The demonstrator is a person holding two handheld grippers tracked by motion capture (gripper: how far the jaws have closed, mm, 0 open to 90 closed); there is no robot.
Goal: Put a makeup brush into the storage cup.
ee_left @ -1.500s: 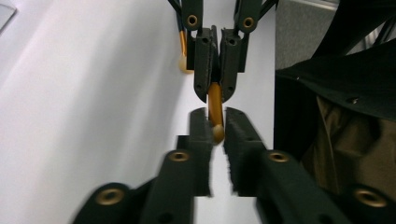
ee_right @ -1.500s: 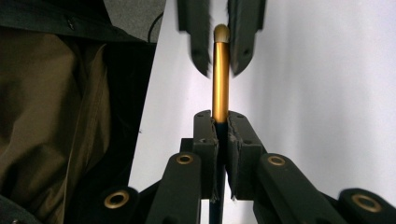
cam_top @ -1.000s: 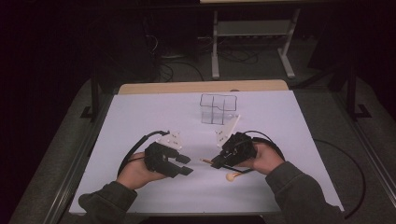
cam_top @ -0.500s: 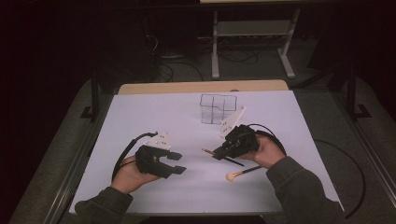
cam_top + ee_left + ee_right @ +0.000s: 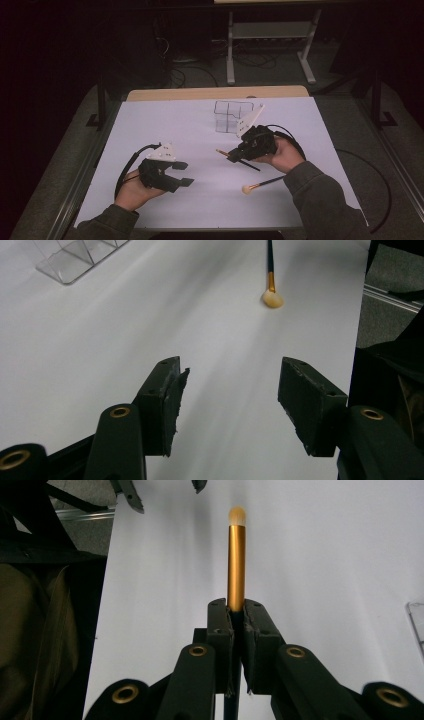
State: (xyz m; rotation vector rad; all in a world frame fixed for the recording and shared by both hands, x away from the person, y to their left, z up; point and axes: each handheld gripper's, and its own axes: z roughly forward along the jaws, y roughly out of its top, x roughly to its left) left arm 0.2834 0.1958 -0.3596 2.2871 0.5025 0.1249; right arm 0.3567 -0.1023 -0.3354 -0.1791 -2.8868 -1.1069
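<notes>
Table (image 5: 165, 120) white, person's hands at near edge | clear organizer (image 5: 231, 116) toward far edge | left gripper (image 5: 181, 173) near-left, jaws just opening, nothing between | right gripper (image 5: 232, 156) near-right, clamped on gold-ferruled brush (image 5: 236, 560) | second brush (image 5: 262, 184) lying near right edge

Two sleeved forearms reach in from the near edge. The left hand-held gripper (image 5: 181, 173) hovers low, its jaws well apart and just opened wider with nothing between them. The right hand-held gripper (image 5: 231, 156) is raised, pointing leftward, jaws clamped tight together.
</notes>
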